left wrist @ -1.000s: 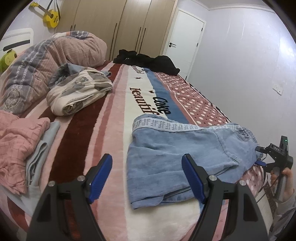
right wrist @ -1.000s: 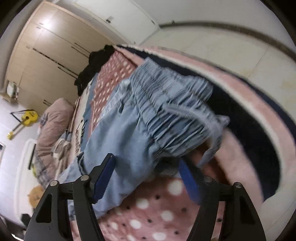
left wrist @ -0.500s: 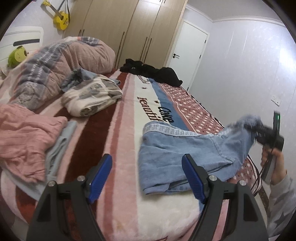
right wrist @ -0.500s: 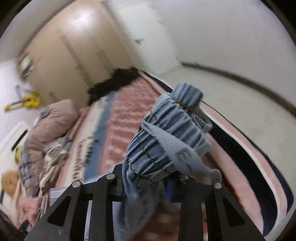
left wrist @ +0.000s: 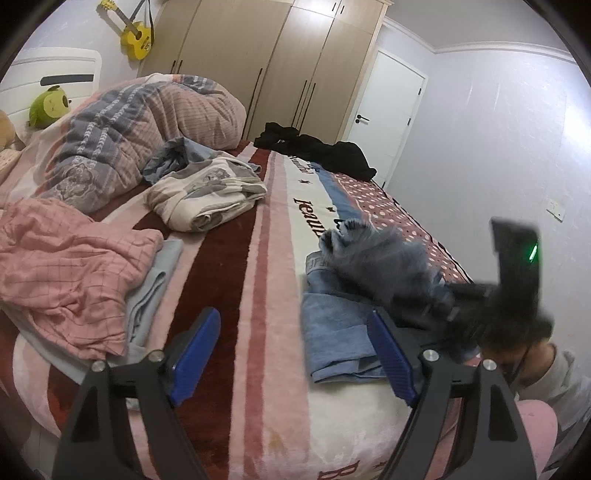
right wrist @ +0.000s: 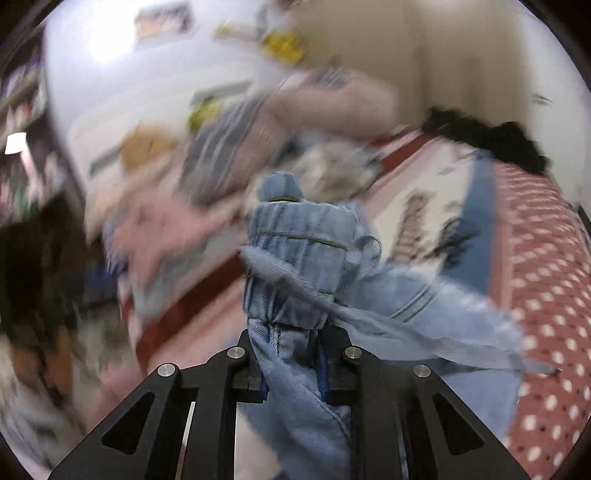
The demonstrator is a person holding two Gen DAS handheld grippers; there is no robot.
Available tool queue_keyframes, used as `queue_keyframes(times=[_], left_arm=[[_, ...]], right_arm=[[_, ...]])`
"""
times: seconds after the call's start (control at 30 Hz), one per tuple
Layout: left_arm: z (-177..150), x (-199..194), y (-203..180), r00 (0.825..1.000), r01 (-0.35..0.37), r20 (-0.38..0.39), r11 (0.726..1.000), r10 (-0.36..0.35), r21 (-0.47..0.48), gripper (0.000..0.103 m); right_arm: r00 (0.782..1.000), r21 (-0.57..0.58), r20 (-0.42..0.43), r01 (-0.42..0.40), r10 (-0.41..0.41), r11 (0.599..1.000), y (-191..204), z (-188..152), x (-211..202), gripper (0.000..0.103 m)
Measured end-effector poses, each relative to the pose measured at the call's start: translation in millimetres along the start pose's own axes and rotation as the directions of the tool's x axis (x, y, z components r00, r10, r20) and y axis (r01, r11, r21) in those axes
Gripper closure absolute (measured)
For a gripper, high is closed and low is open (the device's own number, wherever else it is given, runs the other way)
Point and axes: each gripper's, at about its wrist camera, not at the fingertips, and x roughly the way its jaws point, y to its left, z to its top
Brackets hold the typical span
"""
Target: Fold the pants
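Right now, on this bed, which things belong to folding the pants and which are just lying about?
Part of the job:
- blue denim pants, waistband bunched in the right hand-held gripper, which has just closed on it
- left hand-held gripper, open, empty
- blanket under them

Lying about:
- pink checked cloth
- cream folded garment
- black clothes
- quilt
- green plush toy
- yellow guitar

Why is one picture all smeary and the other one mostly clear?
Right wrist view: the room is streaked with motion blur, while the jeans pinched in the right tongs stay fairly sharp. Left wrist view: the bed and the left tongs are crisp; only the lifted jeans and the right tongs are smeared. Both views bulge like a fishbowl, with dark corners.
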Motion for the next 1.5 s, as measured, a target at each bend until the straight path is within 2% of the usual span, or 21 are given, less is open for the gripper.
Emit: queue_keyframes(times=[0.07, 0.13, 0.27, 0.3, 0.37, 0.4, 0.53, 0.7, 0.77, 0.87, 0.97, 1.03, 1.1, 1.17, 1.23, 1.33, 1.43, 1.47, 1.5], left_arm=[[0, 1, 1, 1.000, 0.007, -0.005, 1.000, -0.007, -0.006, 0.024], [1, 4, -1, 1.000, 0.015, -0.014, 1.000, -0.015, -0.004, 0.024], [7, 13, -11, 0.998, 0.050, -0.025, 0.999, -0.050, 0.009, 0.023], [8, 14, -14, 0.998, 0.057, -0.027, 0.998, -0.057, 0.014, 0.022], [12, 20, -22, 0.997, 0.074, -0.033, 0.997, -0.073, 0.027, 0.021], [14, 23, -27, 0.996, 0.085, -0.038, 0.996, -0.083, 0.035, 0.021], [22, 37, -47, 0.992, 0.118, -0.052, 0.991, -0.114, 0.062, 0.020], [27, 72, -81, 0.984, 0.150, -0.115, 0.985, -0.139, 0.089, 0.020], [28, 87, -91, 0.984, 0.133, -0.130, 0.987, -0.120, 0.094, 0.020], [27, 113, -102, 0.983, 0.092, -0.167, 0.991, -0.074, 0.101, 0.023], [23, 131, -101, 0.978, 0.057, -0.203, 0.994, -0.037, 0.092, 0.054], [18, 137, -94, 0.977, -0.016, -0.211, 0.995, 0.037, 0.100, 0.085], [16, 135, -84, 0.975, -0.037, -0.216, 0.995, 0.057, 0.094, 0.096], [15, 131, -77, 0.976, -0.053, -0.208, 0.994, 0.071, 0.092, 0.101], [11, 127, -68, 0.972, -0.108, -0.198, 0.988, 0.129, 0.112, 0.101], [2, 129, -53, 0.965, -0.087, -0.238, 0.992, 0.107, 0.091, 0.100], [0, 128, -50, 0.968, -0.055, -0.241, 0.995, 0.073, 0.080, 0.096], [1, 127, -49, 0.967, -0.049, -0.246, 0.996, 0.066, 0.073, 0.090], [5, 126, -46, 0.967, -0.049, -0.247, 0.997, 0.062, 0.061, 0.071]], right_arm=[[0.999, 0.006, -0.052, 0.002, -0.001, 1.000, -4, -7, 19, 0.087], [0.998, 0.028, -0.064, -0.018, 0.020, 0.999, -5, -11, 25, 0.084], [0.997, 0.048, -0.057, -0.057, 0.060, 0.997, -19, -27, 3, 0.081], [0.996, 0.057, -0.053, -0.068, 0.071, 0.996, -19, -36, -10, 0.075], [0.994, 0.085, -0.026, -0.101, 0.104, 0.991, -30, -44, -32, 0.051], [0.994, 0.090, -0.003, -0.109, 0.110, 0.990, -32, -61, -60, 0.038], [0.996, 0.129, 0.061, -0.079, 0.072, 0.988, -57, -81, -120, 0.037], [0.992, 0.193, 0.104, 0.048, -0.069, 0.980, -89, -110, -174, 0.037], [0.988, 0.211, 0.100, 0.096, -0.119, 0.973, -101, -124, -187, 0.037], [0.985, 0.253, 0.100, 0.110, -0.139, 0.961, -119, -141, -202, 0.037], [0.983, 0.294, 0.098, 0.119, -0.154, 0.948, -136, -156, -208, 0.036], [0.984, 0.314, 0.098, 0.115, -0.152, 0.943, -146, -164, -207, 0.036], [0.984, 0.326, 0.101, 0.109, -0.149, 0.939, -151, -169, -204, 0.036], [0.984, 0.335, 0.109, 0.096, -0.140, 0.937, -155, -171, -198, 0.036], [0.985, 0.343, 0.121, 0.073, -0.121, 0.936, -157, -170, -191, 0.036], [0.988, 0.343, 0.140, 0.017, -0.070, 0.939, -160, -161, -176, 0.036], [0.990, 0.333, 0.139, -0.026, -0.021, 0.942, -161, -148, -160, 0.036], [0.991, 0.332, 0.137, -0.039, -0.007, 0.942, -161, -144, -154, 0.036], [0.991, 0.332, 0.131, -0.054, 0.011, 0.942, -162, -139, -148, 0.036]])
